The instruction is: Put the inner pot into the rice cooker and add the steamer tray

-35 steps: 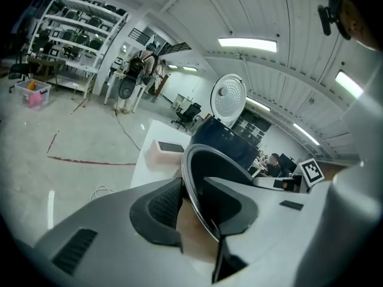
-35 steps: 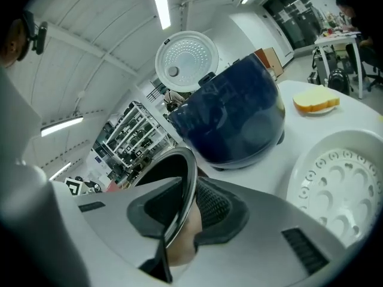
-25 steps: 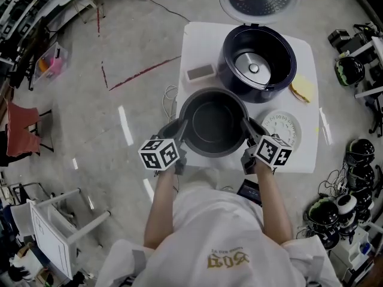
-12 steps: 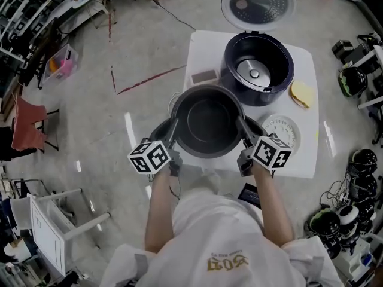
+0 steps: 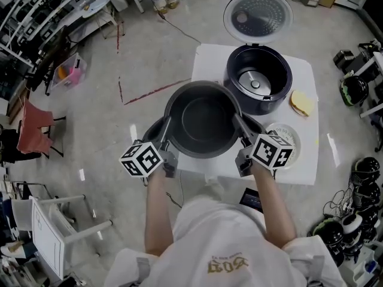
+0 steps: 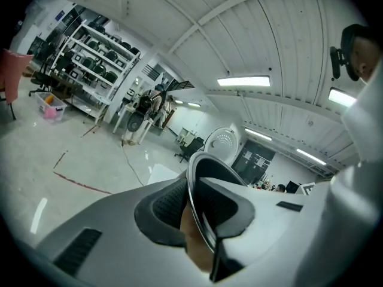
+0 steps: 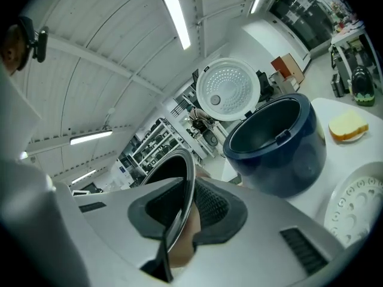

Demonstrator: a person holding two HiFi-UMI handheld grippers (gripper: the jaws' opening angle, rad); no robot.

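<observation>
Inner pot: I see the dark inner pot (image 5: 202, 119) in the middle of the head view. It is held between my 2 grippers. It covers the near left part of the white table (image 5: 299, 160) and sticks out over the floor past the table's left edge.

Left gripper: My left gripper (image 5: 163, 135) has its 2 jaws squeezed on the left rim of the inner pot. In the left gripper view the thin rim runs right between the black pads (image 6: 164, 205). The jaws are only a little way apart, just the rim thick.

Right gripper: My right gripper (image 5: 242, 129) pinches the right rim the same way. One pad is inside the pot and one is outside.

Rice cooker: The dark blue rice cooker (image 5: 281, 97) sits on the table, up and to the right of the inner pot. It has nothing in it. Its round lid (image 5: 258, 15) stands open at the top of the frame.

Steamer tray: The white steamer tray (image 5: 288, 131) with little holes lies flat on the table, just right of my right gripper.

Yellow sponge: A yellow sponge (image 5: 301, 103) lies on the table between the rice cooker and the steamer tray, near the right edge.
</observation>
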